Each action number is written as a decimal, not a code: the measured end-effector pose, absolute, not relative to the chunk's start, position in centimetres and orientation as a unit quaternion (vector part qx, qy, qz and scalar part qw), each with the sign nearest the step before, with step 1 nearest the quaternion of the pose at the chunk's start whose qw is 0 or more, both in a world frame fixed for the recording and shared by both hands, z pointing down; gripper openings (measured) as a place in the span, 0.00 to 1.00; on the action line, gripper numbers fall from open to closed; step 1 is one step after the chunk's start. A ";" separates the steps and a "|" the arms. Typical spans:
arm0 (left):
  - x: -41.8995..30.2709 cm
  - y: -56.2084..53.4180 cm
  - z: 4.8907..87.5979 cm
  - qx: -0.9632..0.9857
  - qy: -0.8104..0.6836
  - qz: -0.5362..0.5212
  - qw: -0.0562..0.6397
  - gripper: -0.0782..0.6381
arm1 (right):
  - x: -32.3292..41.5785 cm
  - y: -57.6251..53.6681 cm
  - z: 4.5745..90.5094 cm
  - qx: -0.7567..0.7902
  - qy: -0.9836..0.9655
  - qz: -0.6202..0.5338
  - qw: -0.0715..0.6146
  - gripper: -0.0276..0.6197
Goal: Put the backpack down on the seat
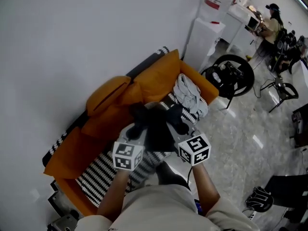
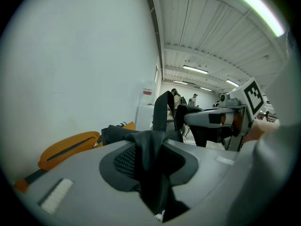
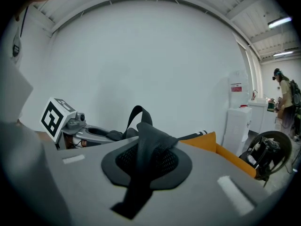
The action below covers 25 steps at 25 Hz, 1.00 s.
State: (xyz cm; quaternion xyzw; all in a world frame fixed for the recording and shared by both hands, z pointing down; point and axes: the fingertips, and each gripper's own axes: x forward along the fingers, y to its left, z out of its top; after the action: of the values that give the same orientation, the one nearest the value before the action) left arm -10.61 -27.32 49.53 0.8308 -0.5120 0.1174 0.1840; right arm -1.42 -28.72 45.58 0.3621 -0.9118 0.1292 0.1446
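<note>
- Left gripper (image 2: 149,166): at seven o'clock of the load in the head view. Its jaws are clenched on a black shoulder strap (image 2: 151,147) that rises between them. We judge the strap is chosen so the bag hangs below the hand and can be lowered upright.
- Right gripper (image 3: 141,166): at five o'clock of the load. Its jaws are clamped on a mesh-padded strap (image 3: 149,147). One grip on each side should keep the bag from swinging or tipping.
- Backpack (image 1: 156,128): black, carried between the two grippers over the middle of the seat. We cannot tell whether its base touches the seat. With both straps gripped, we judge it not yet put down.
- Striped seat cover (image 1: 96,177): black and white, lying on the orange sofa (image 1: 72,150). It runs from eight o'clock to one o'clock of the backpack. The stretch toward eight o'clock lies free.
- Orange cushion (image 1: 108,96): at ten o'clock, propped against the sofa back and clear of the seat.
- Grey garment (image 1: 188,95): bunched on the seat at one o'clock and filling that end. We judge that it steers the bag toward the middle.
- Steering-wheel rig (image 1: 231,75): on the floor at two o'clock, past the sofa arm. No part of the task.
- White cabinet (image 1: 204,37): against the wall at one o'clock.
- Person (image 1: 270,25): farthest off at two o'clock, at a desk.
</note>
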 end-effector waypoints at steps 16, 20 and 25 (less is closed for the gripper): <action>-10.3 -38.8 58.1 0.803 -0.509 0.158 0.265 0.25 | -2.1 -42.2 54.3 0.338 -0.901 0.179 0.203 0.10; -10.4 -40.7 60.4 0.792 -0.508 0.163 0.295 0.26 | -2.6 -44.6 56.3 0.326 -0.901 0.190 0.217 0.10; -10.9 -42.9 63.4 0.781 -0.504 0.170 0.328 0.26 | -3.4 -47.3 59.2 0.307 -0.899 0.197 0.241 0.10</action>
State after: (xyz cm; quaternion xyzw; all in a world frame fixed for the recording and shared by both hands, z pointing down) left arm -10.86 -42.90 63.43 0.7806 -0.5039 0.1697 0.3285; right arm -3.37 -47.30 59.16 0.3069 -0.8994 0.1974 0.2406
